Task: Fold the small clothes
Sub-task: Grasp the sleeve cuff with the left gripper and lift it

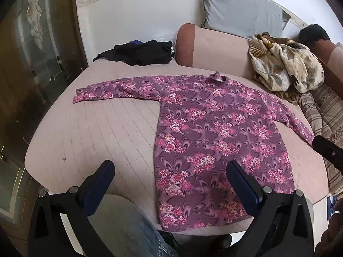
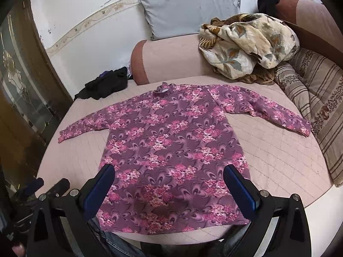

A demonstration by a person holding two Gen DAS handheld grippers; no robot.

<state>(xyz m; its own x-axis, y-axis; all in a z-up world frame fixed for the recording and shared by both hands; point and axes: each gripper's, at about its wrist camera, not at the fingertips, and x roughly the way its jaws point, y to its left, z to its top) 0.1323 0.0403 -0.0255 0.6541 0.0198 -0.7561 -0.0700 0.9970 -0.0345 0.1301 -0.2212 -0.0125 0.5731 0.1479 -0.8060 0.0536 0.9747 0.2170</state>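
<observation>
I see the floral top spread flat on the bed, sleeves out; my left gripper and right gripper hover wide apart, holding nothing

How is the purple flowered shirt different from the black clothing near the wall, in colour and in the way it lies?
The purple floral long-sleeved shirt is patterned with pink flowers; the black clothing looks plain and dark. The shirt lies spread flat with both sleeves stretched out; the black clothing is a crumpled heap. The shirt is in the middle, its hem at the near edge; the black clothing is at the far edge. Both rest on the pink quilted bed cover.
</observation>
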